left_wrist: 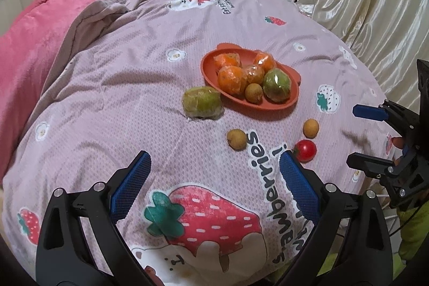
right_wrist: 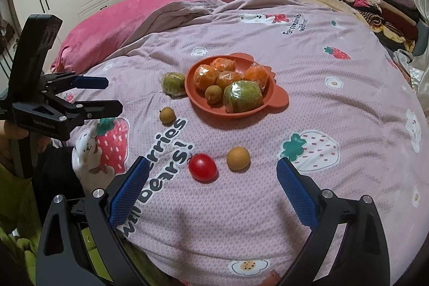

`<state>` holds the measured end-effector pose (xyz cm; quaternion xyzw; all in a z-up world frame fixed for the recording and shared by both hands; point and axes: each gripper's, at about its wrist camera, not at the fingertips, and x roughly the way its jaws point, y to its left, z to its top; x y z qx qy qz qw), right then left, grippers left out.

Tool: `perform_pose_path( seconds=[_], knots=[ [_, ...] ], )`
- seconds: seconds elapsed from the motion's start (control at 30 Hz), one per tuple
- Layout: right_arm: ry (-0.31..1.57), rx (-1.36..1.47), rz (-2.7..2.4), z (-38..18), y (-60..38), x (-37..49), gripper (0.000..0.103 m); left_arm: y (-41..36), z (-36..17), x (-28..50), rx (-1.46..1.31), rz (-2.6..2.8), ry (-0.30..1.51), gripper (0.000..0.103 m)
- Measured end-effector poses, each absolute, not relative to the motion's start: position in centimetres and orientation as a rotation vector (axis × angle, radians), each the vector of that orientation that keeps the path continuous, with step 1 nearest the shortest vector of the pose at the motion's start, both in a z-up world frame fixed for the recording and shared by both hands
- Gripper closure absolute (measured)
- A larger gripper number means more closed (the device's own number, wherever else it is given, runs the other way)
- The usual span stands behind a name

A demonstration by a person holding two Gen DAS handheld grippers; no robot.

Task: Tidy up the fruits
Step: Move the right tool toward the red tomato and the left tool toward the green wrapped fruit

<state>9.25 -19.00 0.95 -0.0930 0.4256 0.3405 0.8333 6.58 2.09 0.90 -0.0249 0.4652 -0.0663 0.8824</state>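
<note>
Above a strawberry-print bedspread, the left gripper hangs with jaws spread wide, holding nothing. Ahead of it to the left lies a wrapped green fruit, touching the orange plate of wrapped oranges farther ahead. A brown longan sits just ahead. The right gripper, equally wide and empty, has a cherry tomato and a second longan just beyond its fingertips.
</note>
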Motion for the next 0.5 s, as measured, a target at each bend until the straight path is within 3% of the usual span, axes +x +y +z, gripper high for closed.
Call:
perform_pose_path(
  seconds=[0.5],
  knots=[
    [0.942, -0.217, 0.711, -1.3, -19.1, 8.6, 0.008, 1.2, -1.2, 6.1, -0.048, -0.122, 1.012, 0.010]
  ],
)
